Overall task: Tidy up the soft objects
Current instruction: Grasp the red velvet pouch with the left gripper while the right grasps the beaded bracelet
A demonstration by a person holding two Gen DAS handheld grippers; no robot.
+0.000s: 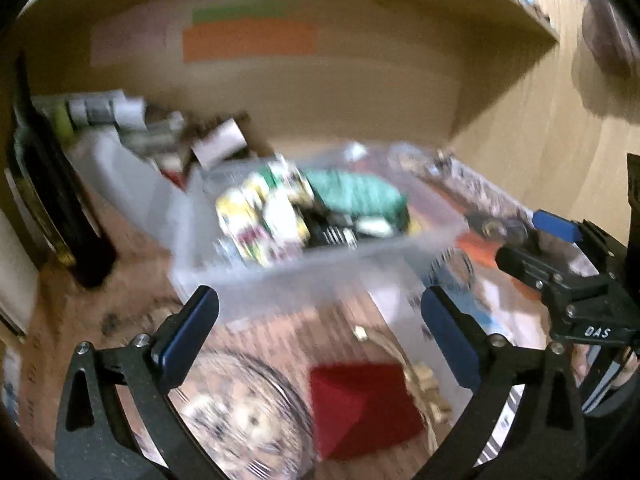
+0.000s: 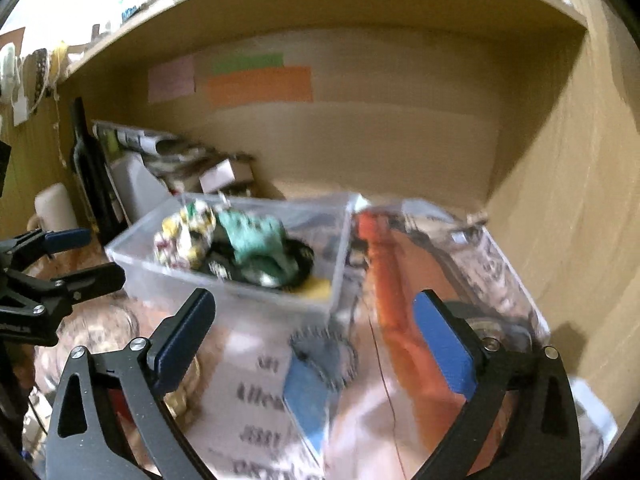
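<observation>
1. Reading the scene: both frames are smeared by motion blur, so fine detail is unreliable.
2. Left gripper (image 1: 320, 332): jaws spread wide, nothing between the pads. Right gripper (image 2: 316, 332): jaws likewise spread wide and empty.
3. Task items: a teal soft bundle (image 2: 256, 240) and a yellow-and-white patterned bundle (image 2: 186, 236) lie together inside a clear plastic bin (image 1: 320, 276), which sits on the cluttered surface inside a wooden shelf alcove (image 2: 400, 140). In the left view the same pile shows as teal cloth (image 1: 356, 194) beside the patterned piece (image 1: 260, 216).
4. Judgement: the soft things look already deposited in the bin; both tools appear clear of it, so the step in hand is probably a release and a move to the next item or a tidy-up.
5. To do it well: keep the jaws wide until fully clear of the bin rim, so no cloth is snagged and dragged back out.
6. Check the pile sits below the rim; the teal bundle rides high. If it does spill, press it down with flat pads, not a pinch.
7. Nearby hazards: a dark bottle (image 2: 90, 168) stands left of the bin, and an orange object (image 2: 396, 300) lies to its right on printed paper. Approach from the front to avoid both.
8. A red object (image 1: 360, 408) lies near the left gripper; whether it is soft cannot be told.
</observation>
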